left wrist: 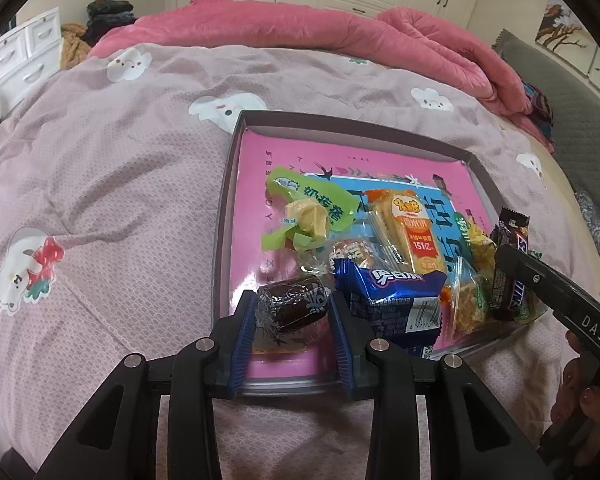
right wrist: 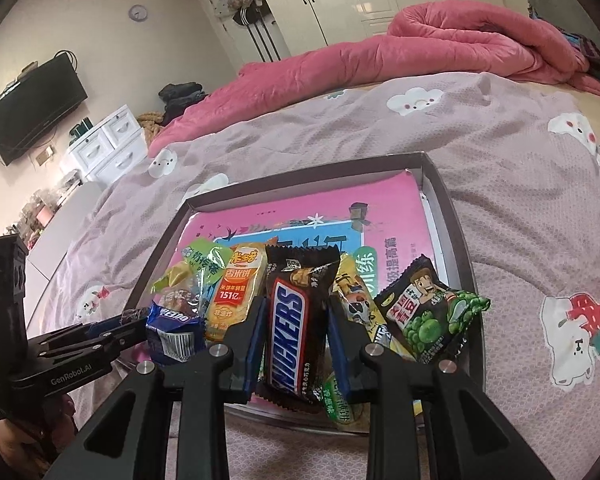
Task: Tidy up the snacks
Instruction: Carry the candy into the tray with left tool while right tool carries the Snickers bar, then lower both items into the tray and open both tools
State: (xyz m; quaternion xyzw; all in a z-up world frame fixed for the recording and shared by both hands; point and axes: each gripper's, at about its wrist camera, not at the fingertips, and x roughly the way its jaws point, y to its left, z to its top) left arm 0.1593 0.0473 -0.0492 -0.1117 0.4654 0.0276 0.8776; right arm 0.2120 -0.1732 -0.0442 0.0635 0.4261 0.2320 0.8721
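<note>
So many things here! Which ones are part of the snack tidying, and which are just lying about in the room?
Part of the job:
left tongs around the dark wrapped candy
right tongs around the Snickers bar
blue Oreo pack
orange rice cracker pack
green pea pack
box tray

Just lying about:
pink quilt
television
white drawers

Both hand-held grippers — left (left wrist: 292,312), right (right wrist: 294,336) — clamped.

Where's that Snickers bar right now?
In the right wrist view, the Snickers bar stands lengthwise between the right gripper's blue fingers, over the near edge of the box, with the orange rice cracker pack to its left.
</note>
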